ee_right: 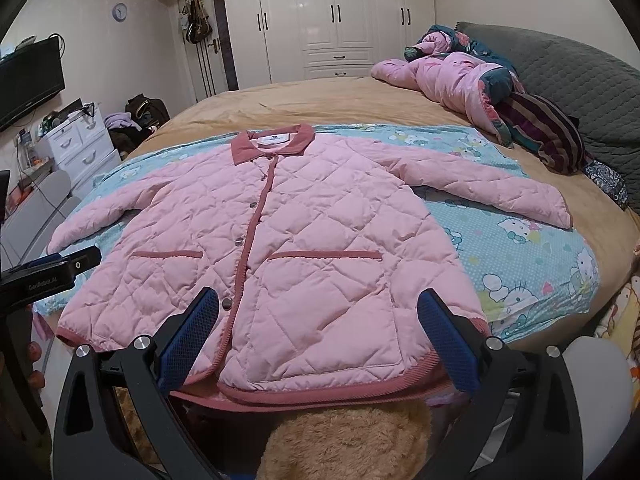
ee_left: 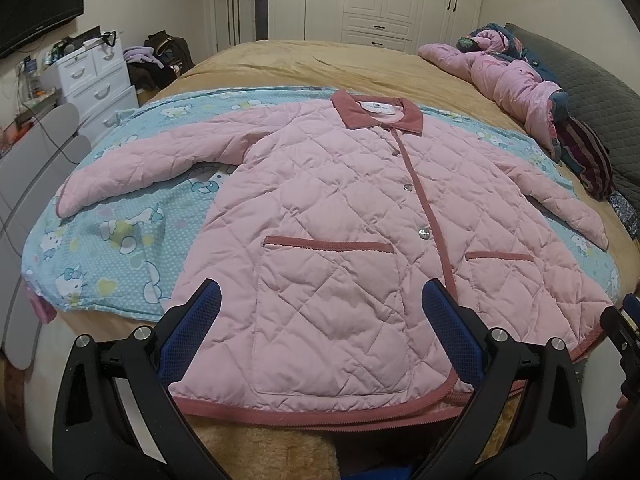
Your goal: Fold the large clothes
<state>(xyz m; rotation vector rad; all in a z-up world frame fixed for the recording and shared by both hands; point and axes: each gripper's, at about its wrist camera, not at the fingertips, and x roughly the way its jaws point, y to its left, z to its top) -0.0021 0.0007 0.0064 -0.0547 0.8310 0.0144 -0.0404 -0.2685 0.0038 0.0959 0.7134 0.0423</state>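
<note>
A pink quilted jacket [ee_left: 328, 216] with a dark pink collar lies flat and face up on a blue cartoon-print sheet [ee_left: 112, 240], sleeves spread to both sides. It also shows in the right wrist view [ee_right: 304, 240]. My left gripper [ee_left: 320, 304] is open and empty, hovering over the jacket's hem on its left half. My right gripper [ee_right: 318, 312] is open and empty over the hem on the right half. The right gripper's edge shows in the left wrist view [ee_left: 624, 332], and the left gripper shows in the right wrist view [ee_right: 52, 272].
The sheet [ee_right: 520, 248] lies on a tan bed [ee_left: 328, 60]. A crumpled pink garment [ee_left: 516, 80] and a striped cloth [ee_left: 588, 156] lie at the far right by a grey headboard [ee_right: 560, 68]. White drawers [ee_left: 96, 80] stand left; wardrobes [ee_right: 336, 16] stand behind.
</note>
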